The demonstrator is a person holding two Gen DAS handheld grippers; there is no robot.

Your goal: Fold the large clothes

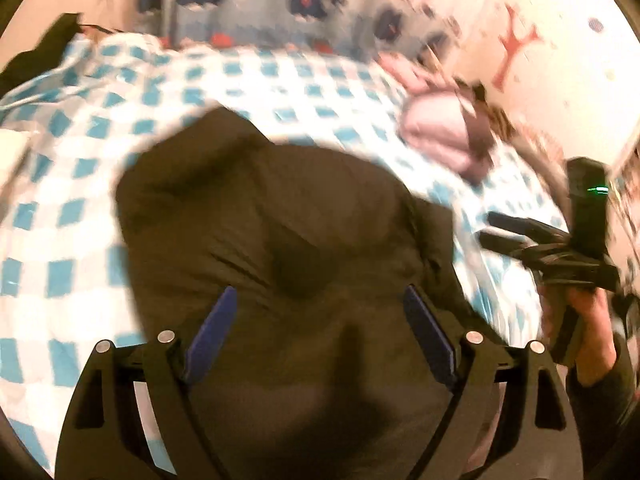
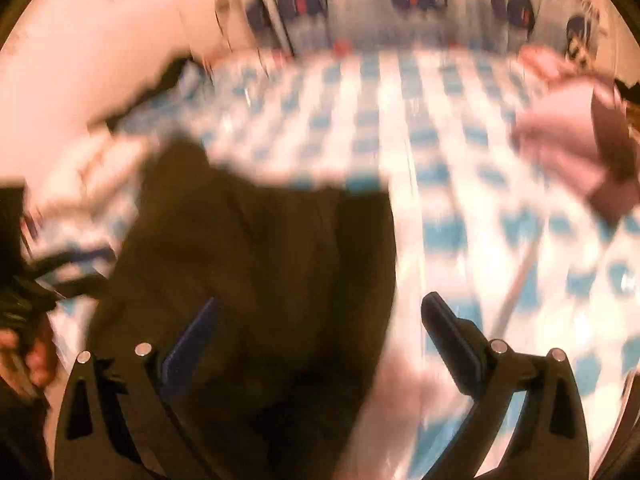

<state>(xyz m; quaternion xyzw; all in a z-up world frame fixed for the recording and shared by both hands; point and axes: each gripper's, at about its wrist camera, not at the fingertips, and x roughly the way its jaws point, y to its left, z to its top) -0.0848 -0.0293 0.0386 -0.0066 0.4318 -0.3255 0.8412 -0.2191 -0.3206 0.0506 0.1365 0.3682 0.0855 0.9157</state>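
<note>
Dark brown garment (image 1: 280,240), rumpled, on checkered bedspread (image 1: 80,184)

- Dark brown garment (image 1: 280,248), bunched and creased, lies on a checked bedspread.
- It spreads directly below and ahead of the left gripper, and under the right gripper's left finger.

Garment (image 1: 280,240) on bedspread (image 1: 80,160)

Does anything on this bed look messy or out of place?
The dark garment lies rumpled on the checked bedcover, with lumpy folds and uneven edges. A pink bundle sits apart near the wall. Nothing looks spilled or damaged, though both views are blurred.
</note>
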